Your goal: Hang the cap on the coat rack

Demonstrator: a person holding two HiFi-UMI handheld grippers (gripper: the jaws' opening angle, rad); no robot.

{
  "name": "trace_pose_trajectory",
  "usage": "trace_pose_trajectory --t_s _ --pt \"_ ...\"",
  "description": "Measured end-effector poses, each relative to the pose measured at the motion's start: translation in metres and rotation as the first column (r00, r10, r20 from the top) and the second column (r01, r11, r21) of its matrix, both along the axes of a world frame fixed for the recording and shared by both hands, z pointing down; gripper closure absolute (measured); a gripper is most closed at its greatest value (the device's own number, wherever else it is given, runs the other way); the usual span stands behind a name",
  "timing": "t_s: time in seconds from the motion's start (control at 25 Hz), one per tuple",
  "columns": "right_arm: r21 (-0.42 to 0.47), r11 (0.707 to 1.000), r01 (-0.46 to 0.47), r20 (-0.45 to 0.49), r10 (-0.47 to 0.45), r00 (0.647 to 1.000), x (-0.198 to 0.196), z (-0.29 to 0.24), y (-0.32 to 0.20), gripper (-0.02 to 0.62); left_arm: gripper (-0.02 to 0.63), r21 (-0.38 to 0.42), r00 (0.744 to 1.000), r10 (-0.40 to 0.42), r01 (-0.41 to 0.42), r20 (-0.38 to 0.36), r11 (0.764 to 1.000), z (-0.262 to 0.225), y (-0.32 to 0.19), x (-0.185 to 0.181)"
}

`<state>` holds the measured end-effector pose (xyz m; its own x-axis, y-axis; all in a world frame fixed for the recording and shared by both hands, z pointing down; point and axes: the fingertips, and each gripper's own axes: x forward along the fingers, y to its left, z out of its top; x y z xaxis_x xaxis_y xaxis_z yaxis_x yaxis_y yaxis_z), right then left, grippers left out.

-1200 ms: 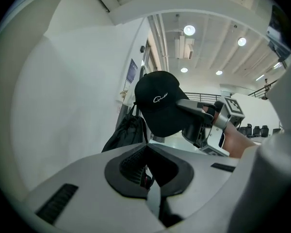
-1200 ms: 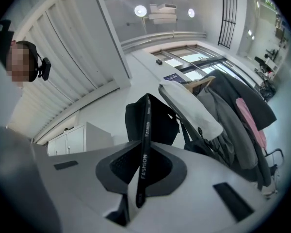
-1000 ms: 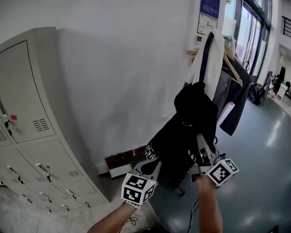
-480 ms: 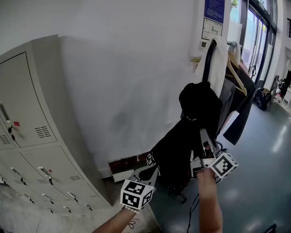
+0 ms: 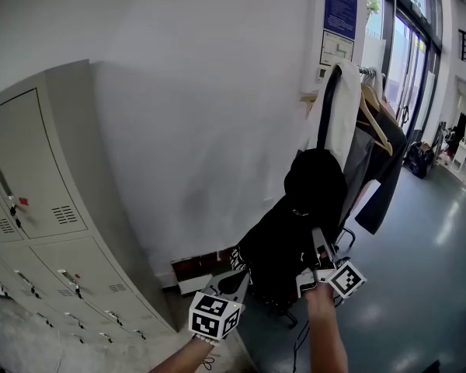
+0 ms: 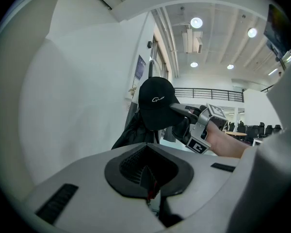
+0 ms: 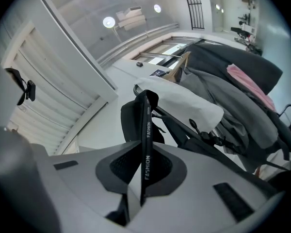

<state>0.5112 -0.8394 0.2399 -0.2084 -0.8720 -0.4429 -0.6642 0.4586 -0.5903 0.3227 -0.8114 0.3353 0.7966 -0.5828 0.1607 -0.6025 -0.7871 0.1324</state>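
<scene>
While the right gripper (image 5: 318, 243) clenches the thin strap (image 7: 146, 144) of the black cloth cap (image 5: 314, 179) beside the crowded metal coat rack (image 5: 366, 71), left gripper (image 5: 231, 277) closed empty, that narrow hold might slip.

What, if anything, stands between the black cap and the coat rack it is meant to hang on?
Nothing visible lies between them. The right tool grips the cap by its strap in front of the rack, whose top a white garment and hung coats crowd.
</scene>
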Motion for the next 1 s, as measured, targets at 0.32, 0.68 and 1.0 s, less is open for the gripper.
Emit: trace_pose_trajectory --t_s 0.32,0.68,1.0 --pt "-0.019 0.999 0.031 0.066 -0.030 0.997 0.000 0.044 0.000 0.577 0.603 -0.006 1.000 -0.001 0.001 0.009 1.000 0.004 0.003 0.002" --pt "0.129 0.986 0.104 -0.099 -0.092 0.991 -0.027 0.013 0.020 0.577 0.603 -0.024 1.000 -0.013 0.013 0.025 1.000 0.013 0.003 0.002" --pt "0.322 0.925 0.202 -0.246 -0.124 0.961 -0.037 -0.079 0.022 0.577 0.603 -0.020 0.999 -0.041 0.041 0.016 0.999 0.010 0.001 -0.001"
